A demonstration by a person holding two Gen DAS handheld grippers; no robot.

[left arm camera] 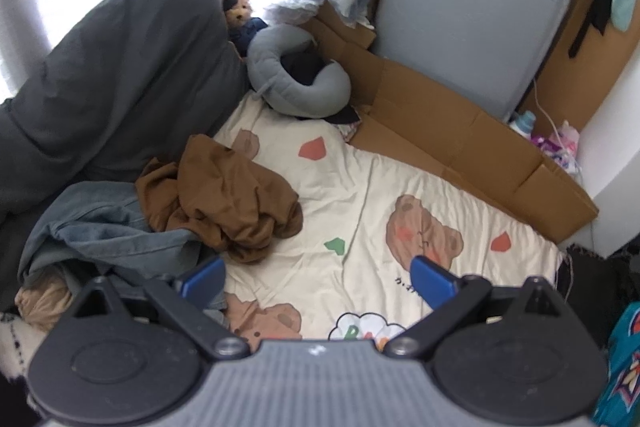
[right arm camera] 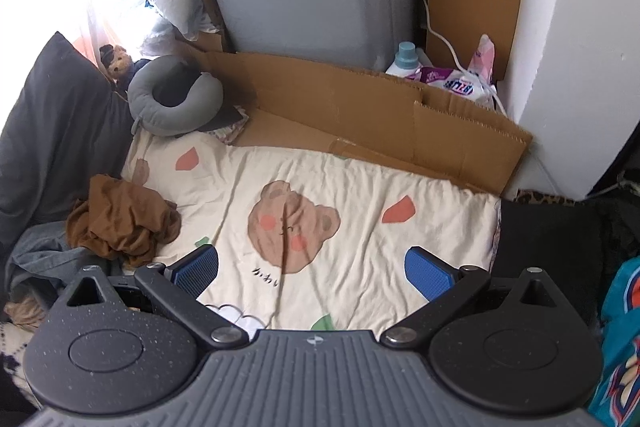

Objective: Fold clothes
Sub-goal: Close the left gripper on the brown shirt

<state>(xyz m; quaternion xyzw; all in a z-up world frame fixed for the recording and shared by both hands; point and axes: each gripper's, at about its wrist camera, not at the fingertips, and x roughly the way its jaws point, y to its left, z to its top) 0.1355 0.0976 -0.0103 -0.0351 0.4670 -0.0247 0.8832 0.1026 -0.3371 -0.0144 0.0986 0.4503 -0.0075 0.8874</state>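
On the bed's left side we see the clothes heaped unfolded: a grey-blue garment (left arm camera: pixel 100 227) with a crumpled brown garment (left arm camera: pixel 228 199) lying partly over it, leaving the bear-print sheet (left arm camera: pixel 360 187) bare as folding space. Our left gripper (left arm camera: pixel 318 279) hovers wide and empty just beside the heap, likely ready to pick. Our right gripper (right arm camera: pixel 312 269) is equally wide, empty over the sheet.

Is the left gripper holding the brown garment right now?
No. The left gripper is open and holds nothing, while the brown garment lies crumpled on the blanket ahead of it.
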